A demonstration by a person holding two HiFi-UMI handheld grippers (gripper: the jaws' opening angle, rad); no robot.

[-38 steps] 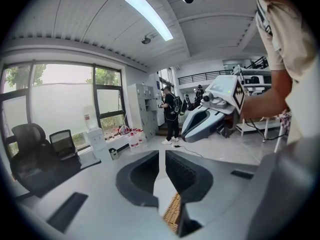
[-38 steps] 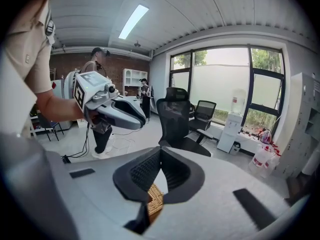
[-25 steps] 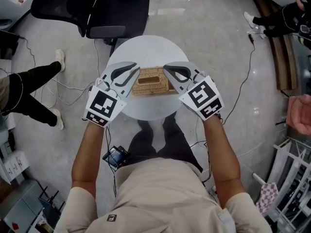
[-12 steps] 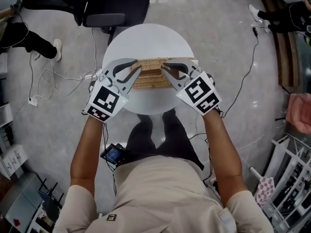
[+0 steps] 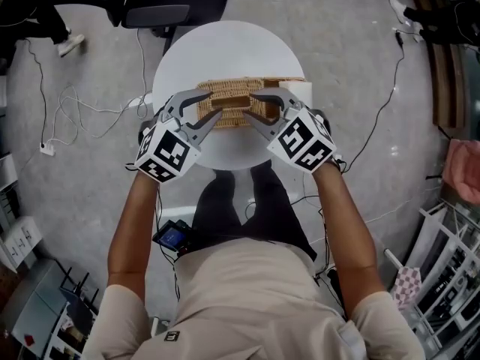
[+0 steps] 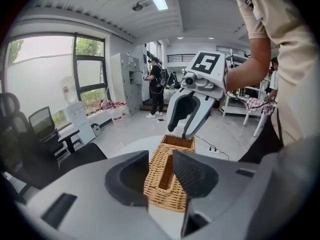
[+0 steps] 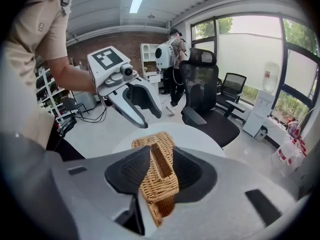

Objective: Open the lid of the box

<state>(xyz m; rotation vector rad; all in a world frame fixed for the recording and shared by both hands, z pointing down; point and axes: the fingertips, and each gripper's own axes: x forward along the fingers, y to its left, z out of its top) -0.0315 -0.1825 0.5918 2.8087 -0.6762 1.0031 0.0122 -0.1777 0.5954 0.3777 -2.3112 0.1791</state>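
Note:
A woven wicker box stands on the round white table. Its slotted wicker lid lies skewed across it, so the box's open right end shows. My left gripper is at the lid's left end and my right gripper at its right end. Both sets of jaws are opening, each with an end of the lid between them. In the left gripper view the lid lies between my jaws, with the right gripper beyond. The right gripper view shows the lid between parted jaws.
A black office chair stands just beyond the table. Cables trail over the floor at the left. Someone's legs are at the top right, and metal shelving stands at the lower right.
Both grippers were shut on the lid's ends; their jaws have now parted. The lid has shifted off square, uncovering the box's right end. The head view has drifted towards the table.

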